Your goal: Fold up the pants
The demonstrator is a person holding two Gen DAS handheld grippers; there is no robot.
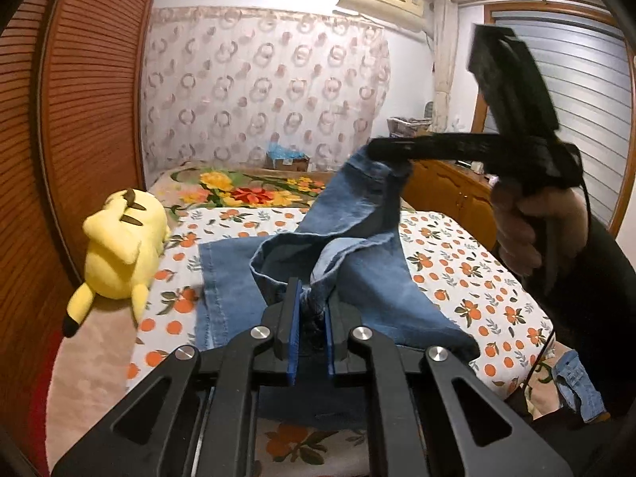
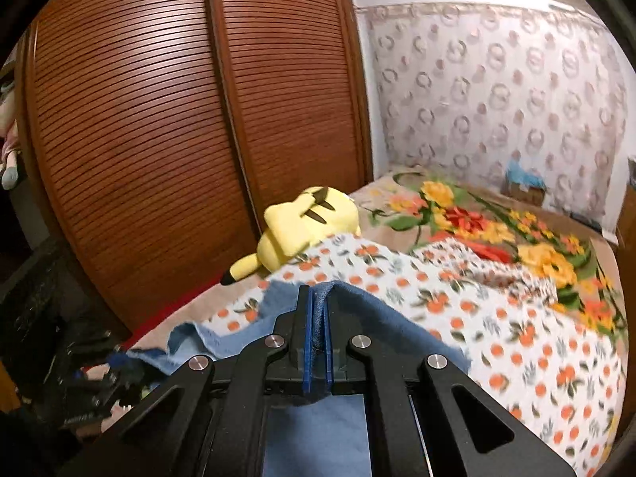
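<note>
Both my jaws pinch the pants point(image 1: 349, 214): left gripper point(image 1: 310, 310) low near the bed's point(image 1: 477, 278) front edge, right gripper point(image 2: 316, 310) lifted, pants stretching between them.

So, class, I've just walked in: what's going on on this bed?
A person is folding blue jeans with a handheld gripper in each hand. The left gripper is shut on a bunch of denim low over the orange-print sheet; the right gripper pinches another part and holds it up higher. A yellow plush toy lies beside them.
</note>
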